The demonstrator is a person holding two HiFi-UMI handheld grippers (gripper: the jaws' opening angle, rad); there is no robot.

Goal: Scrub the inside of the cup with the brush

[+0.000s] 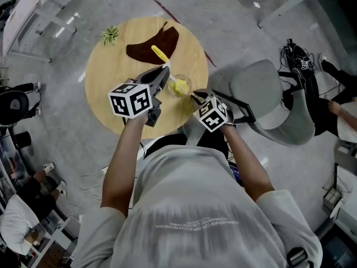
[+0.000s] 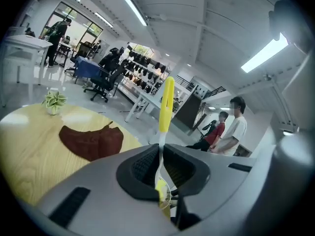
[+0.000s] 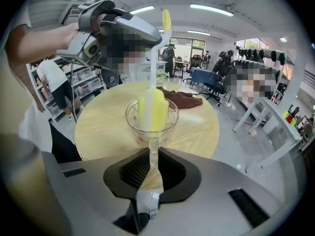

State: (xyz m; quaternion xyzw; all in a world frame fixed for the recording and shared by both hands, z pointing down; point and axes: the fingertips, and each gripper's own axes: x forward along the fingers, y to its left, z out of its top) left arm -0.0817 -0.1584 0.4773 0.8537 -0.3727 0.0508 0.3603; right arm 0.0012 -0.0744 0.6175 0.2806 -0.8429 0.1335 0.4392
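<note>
A clear glass cup with a side handle is held over the near right part of the round wooden table. My right gripper is shut on that handle. The brush's yellow sponge head stands inside the cup. Its white stem runs up to a yellow handle end. My left gripper is shut on the stem, with the yellow handle sticking out past the jaws. In the head view the left gripper reaches over the cup from the left and the right gripper comes from below.
A dark brown cloth lies on the far part of the table, and a small potted plant stands at its far left edge. A grey chair is close on the right. People stand in the background.
</note>
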